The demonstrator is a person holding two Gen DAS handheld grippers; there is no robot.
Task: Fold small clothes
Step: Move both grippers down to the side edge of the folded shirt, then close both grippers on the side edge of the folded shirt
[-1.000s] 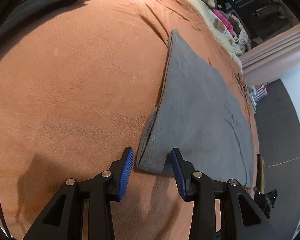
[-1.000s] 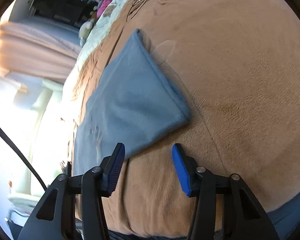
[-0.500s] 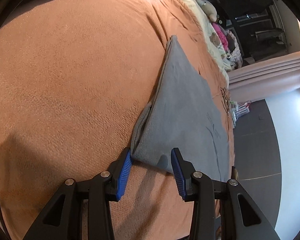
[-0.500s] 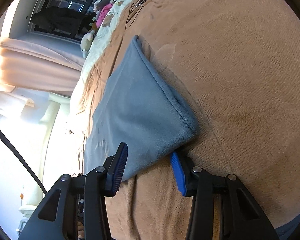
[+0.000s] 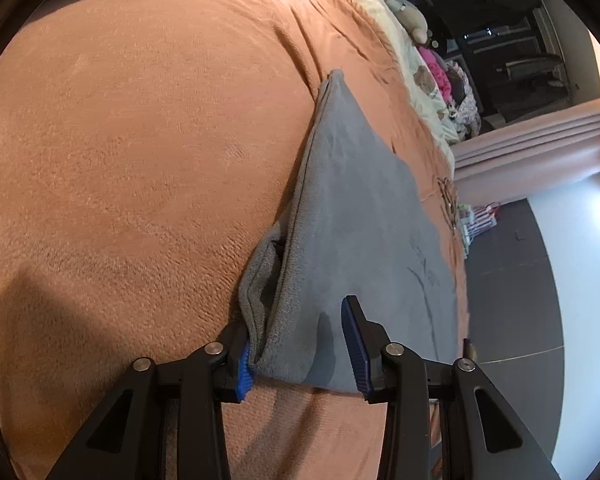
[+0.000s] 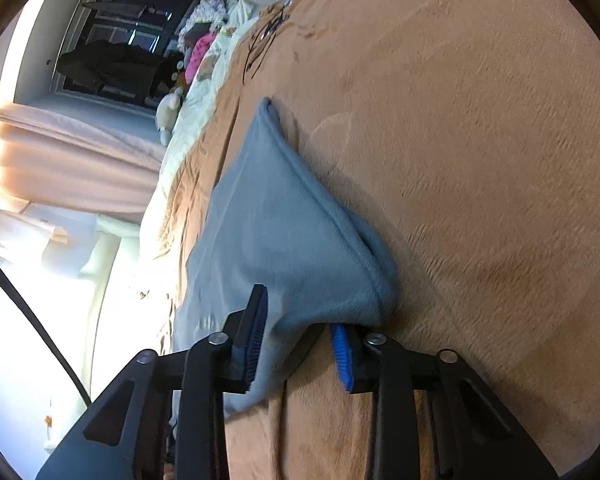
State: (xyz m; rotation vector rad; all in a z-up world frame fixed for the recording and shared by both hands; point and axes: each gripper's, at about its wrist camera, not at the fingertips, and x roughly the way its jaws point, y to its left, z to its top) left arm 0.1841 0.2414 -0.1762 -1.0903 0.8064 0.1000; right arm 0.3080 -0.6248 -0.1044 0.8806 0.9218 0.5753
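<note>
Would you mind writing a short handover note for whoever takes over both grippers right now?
Left gripper: open, straddling the near left corner of the grey cloth; no grip yet.
Right gripper: jaws closing around the near right corner of the cloth, which sits between them.
The cloth lies already folded on the brown blanket.
Done: both grippers placed at the near corners.
Left: finish both grips, lift the near edge, fold it over toward the far edge, release.

Both grippers closed in on the grey cloth's near corners

The left gripper (image 5: 300, 344) moved up until a corner of the grey cloth (image 5: 364, 216) lay between its fingers; the right gripper (image 6: 300, 340) did likewise, its jaws closing around the other corner.
</note>
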